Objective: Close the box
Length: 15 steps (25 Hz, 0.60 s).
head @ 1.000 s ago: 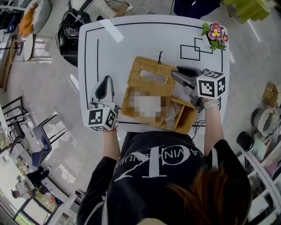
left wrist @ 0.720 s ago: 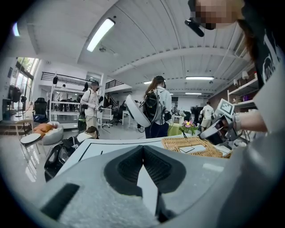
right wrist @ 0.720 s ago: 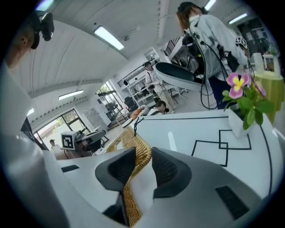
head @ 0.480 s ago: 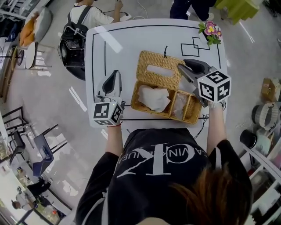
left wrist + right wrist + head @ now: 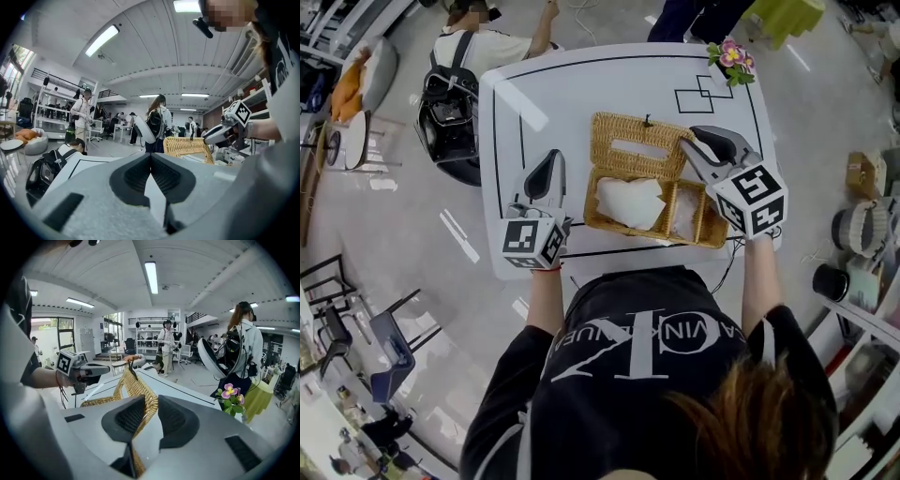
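An open wicker box (image 5: 649, 236) stands on the white table (image 5: 581, 89), with white paper (image 5: 628, 202) in its left compartment. Its wicker lid (image 5: 609, 131) is raised at the far side; it shows upright in the right gripper view (image 5: 129, 380) and in the left gripper view (image 5: 185, 145). My right gripper (image 5: 692, 139) (image 5: 151, 401) is shut on the lid's right edge; its jaws have just been closing with the rim between them. My left gripper (image 5: 553, 157) (image 5: 151, 157) is shut and holds nothing, left of the box and apart from it.
A small pot of pink flowers (image 5: 727, 56) (image 5: 229, 394) stands at the table's far right corner beside black line markings (image 5: 698, 94). A crouching person with a backpack (image 5: 459, 56) is beyond the far left corner. A cable (image 5: 727, 262) hangs off the near right edge.
My right gripper has risen and rolled with the lid's edge in it, and the lid now stands more upright. The left gripper has lifted a little.
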Each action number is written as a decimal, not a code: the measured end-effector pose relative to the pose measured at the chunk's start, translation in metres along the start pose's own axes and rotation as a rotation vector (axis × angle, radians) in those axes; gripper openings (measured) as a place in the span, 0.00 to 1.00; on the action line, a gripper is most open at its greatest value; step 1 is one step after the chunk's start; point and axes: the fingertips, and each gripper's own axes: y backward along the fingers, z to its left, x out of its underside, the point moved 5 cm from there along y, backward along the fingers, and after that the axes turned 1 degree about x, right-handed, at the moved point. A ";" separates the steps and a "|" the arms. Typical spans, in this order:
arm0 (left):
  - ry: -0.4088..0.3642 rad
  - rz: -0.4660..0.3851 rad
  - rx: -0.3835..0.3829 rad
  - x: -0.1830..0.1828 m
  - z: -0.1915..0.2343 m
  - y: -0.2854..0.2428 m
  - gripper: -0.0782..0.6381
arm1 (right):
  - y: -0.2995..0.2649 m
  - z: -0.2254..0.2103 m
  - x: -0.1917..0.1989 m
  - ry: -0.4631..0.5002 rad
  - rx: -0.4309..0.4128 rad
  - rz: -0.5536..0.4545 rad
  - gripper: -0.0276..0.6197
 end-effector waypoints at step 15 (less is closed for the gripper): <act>-0.011 -0.014 0.068 -0.003 -0.013 0.022 0.12 | 0.037 0.042 -0.001 0.056 0.107 -0.071 0.14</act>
